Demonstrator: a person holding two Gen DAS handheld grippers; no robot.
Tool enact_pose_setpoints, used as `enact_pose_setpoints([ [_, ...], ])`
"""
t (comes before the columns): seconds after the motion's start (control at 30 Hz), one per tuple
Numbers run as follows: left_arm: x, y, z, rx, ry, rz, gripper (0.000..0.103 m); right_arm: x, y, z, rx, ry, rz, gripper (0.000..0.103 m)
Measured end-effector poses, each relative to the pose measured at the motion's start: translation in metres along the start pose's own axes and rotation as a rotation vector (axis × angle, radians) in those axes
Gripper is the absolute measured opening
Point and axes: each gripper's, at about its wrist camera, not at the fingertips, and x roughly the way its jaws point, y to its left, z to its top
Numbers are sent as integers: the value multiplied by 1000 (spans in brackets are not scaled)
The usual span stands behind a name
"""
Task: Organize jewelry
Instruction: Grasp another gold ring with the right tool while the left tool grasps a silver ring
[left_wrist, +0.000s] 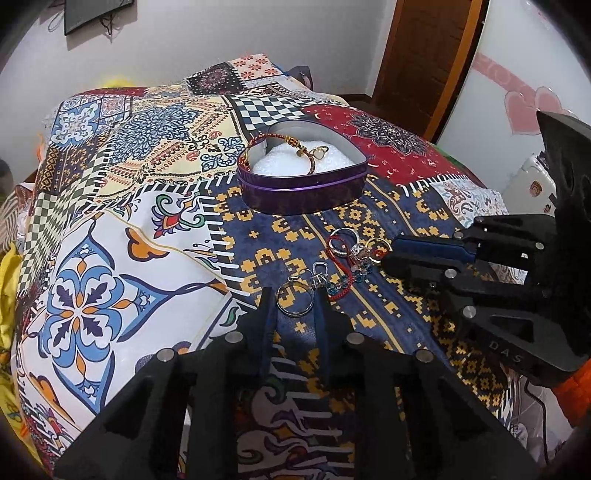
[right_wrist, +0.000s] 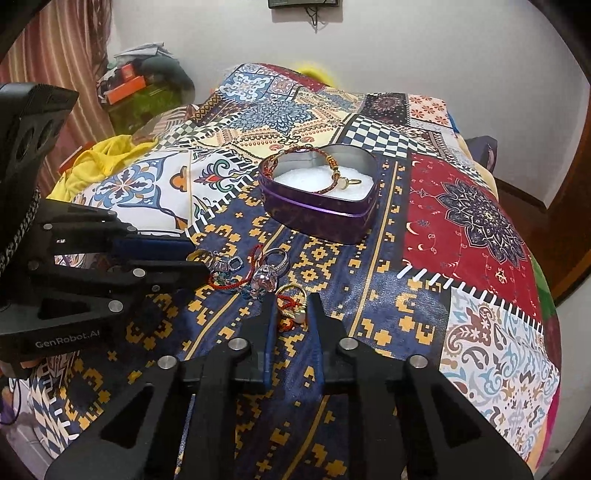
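I am holding my left gripper (left_wrist: 295, 301) low over the patterned cloth (left_wrist: 258, 236), its two fingers standing apart and reaching toward the heart-shaped tin (left_wrist: 303, 192), tips well short of it. I am holding my right gripper (right_wrist: 293, 308) the same way, fingers parted and pointing at the tin from the near side. In the left wrist view my right gripper (left_wrist: 388, 260) is coming in from the right, level and sideways to the tin, near my left fingertips.
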Motion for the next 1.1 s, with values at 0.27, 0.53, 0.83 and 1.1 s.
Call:
enact_pose_setpoints([
  [0.27,-16,4,0,-32,-30,8,20,-14,-7,2,39,-33,-13,6],
  [0.53,-35,6,2,-38,-68,25,20,-17,-10,8,62,-18,20,7],
  [0.83,-38,13,-3,-65,-65,29,20,7,-4,12,38,63,25,16],
  [1.1,-36,18,-4,-83,-62,34,20,12,0,11,-10,42,6,22],
])
